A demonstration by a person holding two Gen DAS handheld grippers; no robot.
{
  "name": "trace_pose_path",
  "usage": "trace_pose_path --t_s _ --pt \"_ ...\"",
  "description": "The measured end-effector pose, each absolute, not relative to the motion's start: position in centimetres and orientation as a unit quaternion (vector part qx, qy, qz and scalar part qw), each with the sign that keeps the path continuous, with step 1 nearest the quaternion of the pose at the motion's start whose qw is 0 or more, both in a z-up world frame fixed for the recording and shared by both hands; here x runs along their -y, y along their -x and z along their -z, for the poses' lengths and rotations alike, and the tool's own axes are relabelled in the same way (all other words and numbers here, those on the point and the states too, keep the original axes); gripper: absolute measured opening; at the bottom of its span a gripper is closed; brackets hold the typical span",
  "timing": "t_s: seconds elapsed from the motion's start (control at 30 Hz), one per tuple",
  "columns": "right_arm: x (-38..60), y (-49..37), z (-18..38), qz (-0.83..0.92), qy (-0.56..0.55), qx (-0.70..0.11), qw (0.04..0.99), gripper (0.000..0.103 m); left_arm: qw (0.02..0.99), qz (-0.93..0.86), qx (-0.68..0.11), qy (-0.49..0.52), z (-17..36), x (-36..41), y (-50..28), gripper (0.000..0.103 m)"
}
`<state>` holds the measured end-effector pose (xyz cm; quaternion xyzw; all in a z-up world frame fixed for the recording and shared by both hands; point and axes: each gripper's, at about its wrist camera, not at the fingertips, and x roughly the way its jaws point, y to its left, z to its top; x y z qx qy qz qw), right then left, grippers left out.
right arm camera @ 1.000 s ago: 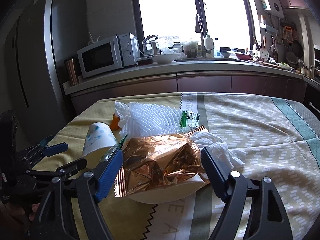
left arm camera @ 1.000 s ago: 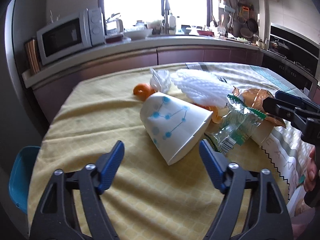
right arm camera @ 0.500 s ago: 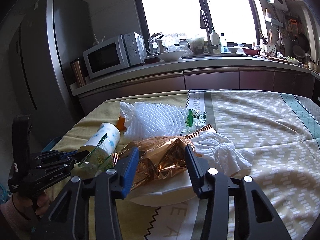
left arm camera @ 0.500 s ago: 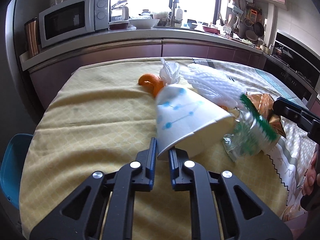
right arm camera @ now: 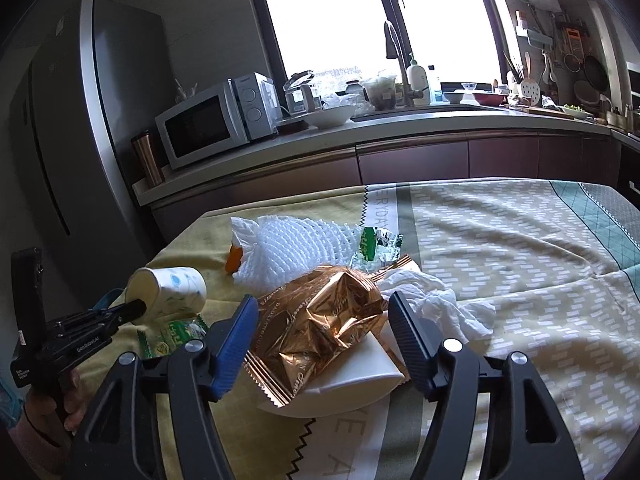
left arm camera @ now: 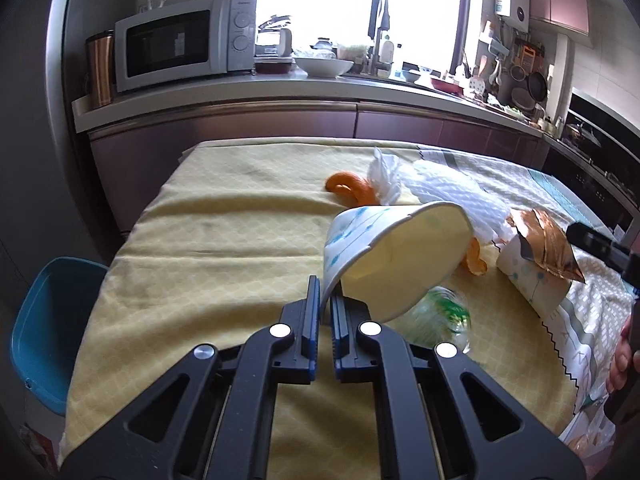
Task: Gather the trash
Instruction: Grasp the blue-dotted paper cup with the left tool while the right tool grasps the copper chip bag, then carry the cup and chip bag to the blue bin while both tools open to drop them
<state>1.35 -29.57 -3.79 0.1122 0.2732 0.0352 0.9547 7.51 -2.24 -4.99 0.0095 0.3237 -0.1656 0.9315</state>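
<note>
My left gripper [left arm camera: 326,300] is shut on the rim of a white paper cup [left arm camera: 400,256] with blue dots and holds it tilted above the yellow cloth. The right wrist view shows that cup [right arm camera: 168,292] at the left gripper's tip. A blurred green wrapper [left arm camera: 440,316] lies just under the cup. The jaws of my right gripper [right arm camera: 322,336] are opening, with a crumpled copper foil wrapper [right arm camera: 320,320] between them; the right pad stands clear of it. The foil lies on a squashed second paper cup [right arm camera: 352,380].
On the cloth lie a white foam net [right arm camera: 292,248], orange peel [left arm camera: 348,188], a crumpled tissue [right arm camera: 432,300] and a small green-and-white wrapper [right arm camera: 374,242]. A blue bin [left arm camera: 52,320] stands beside the table's left edge. The kitchen counter runs behind.
My left gripper shut on the cup's rim and lifted it, tipping it up; the green wrapper dropped beneath it. The right jaws narrowed around the foil wrapper, then widened again.
</note>
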Motion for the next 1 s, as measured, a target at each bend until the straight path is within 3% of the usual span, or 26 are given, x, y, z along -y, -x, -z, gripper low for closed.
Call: trace_pose_path --t_s 0.17,0.2,0.33,0.67,1.0 --pt "28.9 -2.4 5.0 -0.042 -0.112 -0.302 0.946 0.065 0.937 0.150 -0.315 -0.003 4.5 0.7 -7.4 0.005" --pt "28.7 -2.4 5.1 -0.044 -0.109 -0.303 0.946 0.055 0.938 0.147 -0.313 -0.001 4.5 0.5 -7.4 0.005" --pt "28.1 -2.2 4.7 -0.051 -0.099 -0.292 0.950 0.047 0.942 0.136 -0.305 0.001 4.0 -0.7 -7.2 0.005" --pt "25.2 -1.4 1.8 -0.110 -0.090 -0.253 0.957 0.045 0.955 0.110 -0.276 0.006 2.1 -4.5 -5.3 0.005" --pt "15.6 -5.0 0.8 -0.263 -0.059 -0.265 0.926 0.045 0.965 0.017 -0.261 0.016 0.5 -12.3 -3.5 0.005"
